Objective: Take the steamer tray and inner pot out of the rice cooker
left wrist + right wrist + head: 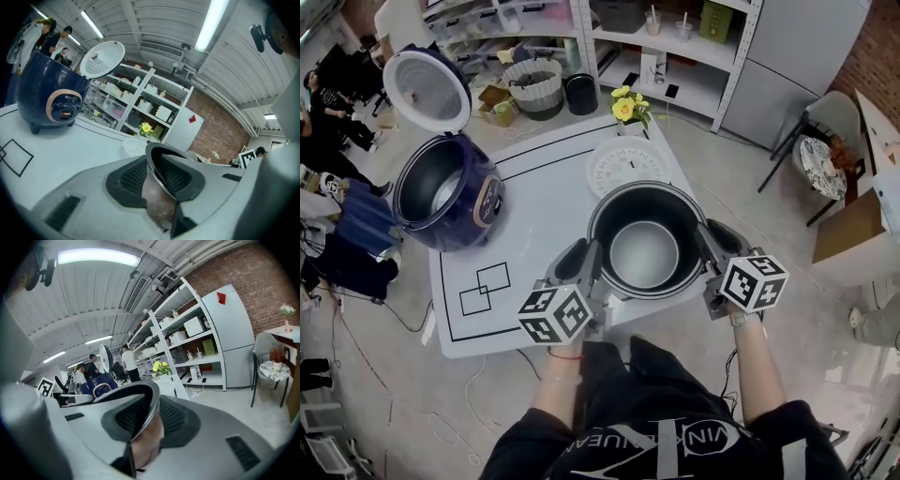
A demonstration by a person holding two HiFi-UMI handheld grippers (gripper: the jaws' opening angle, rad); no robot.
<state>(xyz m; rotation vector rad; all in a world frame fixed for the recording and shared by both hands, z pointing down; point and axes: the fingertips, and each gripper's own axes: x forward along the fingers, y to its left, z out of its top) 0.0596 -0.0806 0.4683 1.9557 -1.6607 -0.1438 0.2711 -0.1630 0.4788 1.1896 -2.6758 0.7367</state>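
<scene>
The inner pot (644,253) is metal, dark and matt inside, with a smooth, shiny rim. Black ribbed rubbery pads (133,177) line the matt grey plastic fingers (84,197). The rice cooker (478,211) at upper left is glossy dark-blue plastic. The worktop (534,216) is matt white.

The inner pot (645,242), dark with a pale grey bottom, is at the near edge of the white counter (534,225). The left tongs (594,264) grip its rim on one side and the right tongs (706,246) on the other. Whether the pot rests on the counter cannot be told. Just beyond it lies the white round steamer tray (619,161), flat on the counter and partly covered by the pot's far rim. The navy rice cooker (450,195) stands well apart at the counter's left edge, lid (427,89) raised, cavity empty. Yellow flowers (628,107) stand at the far edge, behind the tray. Black rectangles are marked on the counter.
</scene>
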